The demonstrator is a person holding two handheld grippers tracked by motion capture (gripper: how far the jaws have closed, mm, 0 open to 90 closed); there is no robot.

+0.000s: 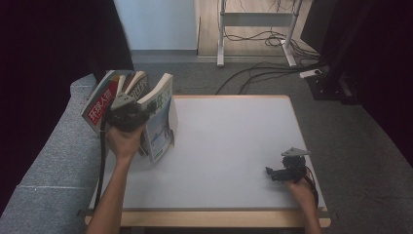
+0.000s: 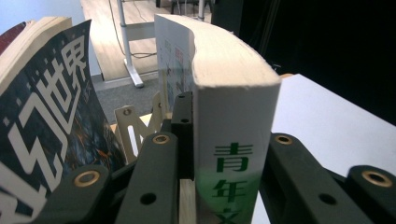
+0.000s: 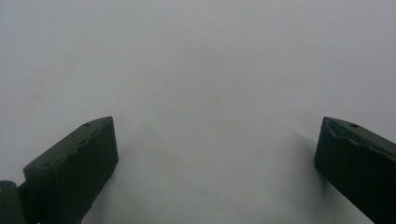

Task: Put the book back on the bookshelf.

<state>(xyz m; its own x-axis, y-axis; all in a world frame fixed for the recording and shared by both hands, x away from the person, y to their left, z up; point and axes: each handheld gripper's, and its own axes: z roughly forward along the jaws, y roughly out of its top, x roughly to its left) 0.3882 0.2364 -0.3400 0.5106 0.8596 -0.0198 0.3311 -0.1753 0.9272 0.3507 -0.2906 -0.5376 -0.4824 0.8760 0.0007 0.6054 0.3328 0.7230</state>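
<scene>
— Several books stand fanned at the far left of the surface in the high view, and my left claw is in among them, clenched on the thick white-covered book. It's the rightmost of the row, which I'd guess is why I took it: it can come away without dragging the red-covered book along.

— Which way does it point?

— It stands on its lower edge, long axis running up and tilted to the right, top corner leaning out over the surface.

— And the left gripper view?

— Same book, spine with green characters facing the camera, pinched between the two black jaws of the left claw. Its page block runs up and away from me. Just left of it leans a dark-covered book, apart from the jaws.

— Your other hand?

— In the high view the right claw rests at the near right edge, well apart from the books. In the right gripper view its jaws stand wide, released, over bare white surface, parked out of the way, I judge.
</scene>
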